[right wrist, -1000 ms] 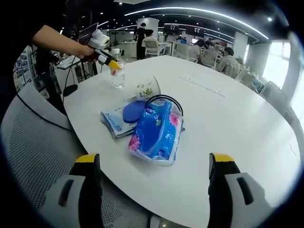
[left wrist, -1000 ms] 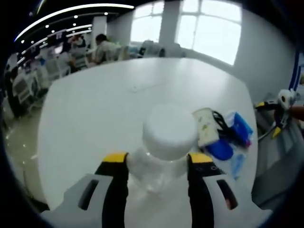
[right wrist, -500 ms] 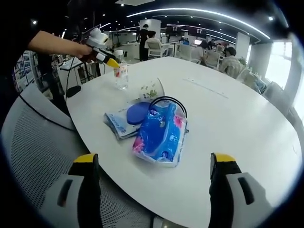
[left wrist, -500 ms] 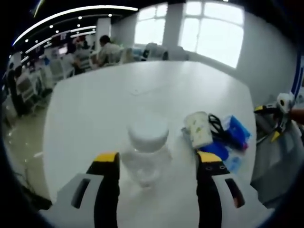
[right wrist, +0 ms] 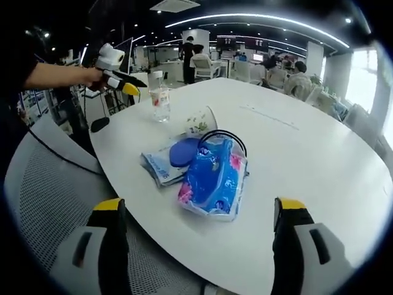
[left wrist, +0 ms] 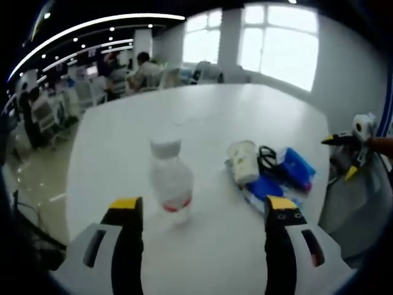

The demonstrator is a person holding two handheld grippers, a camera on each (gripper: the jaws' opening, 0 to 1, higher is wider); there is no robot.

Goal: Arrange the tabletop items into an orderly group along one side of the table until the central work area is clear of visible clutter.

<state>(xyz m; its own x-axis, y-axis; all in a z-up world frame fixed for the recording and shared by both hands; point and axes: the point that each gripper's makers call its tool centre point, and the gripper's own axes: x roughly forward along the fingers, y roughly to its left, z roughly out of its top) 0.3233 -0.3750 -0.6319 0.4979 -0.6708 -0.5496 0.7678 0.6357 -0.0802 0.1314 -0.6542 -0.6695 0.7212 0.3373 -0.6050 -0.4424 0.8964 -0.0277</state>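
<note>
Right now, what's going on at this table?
A person is tidying a white table with a handheld gripper in each hand. The left gripper is open, and a clear bottle stands upright beyond its jaws, untouched. The right gripper is open too, facing a pile near the table's edge: a blue packet, a blue lid, a paper cup and a black cord.
</note>
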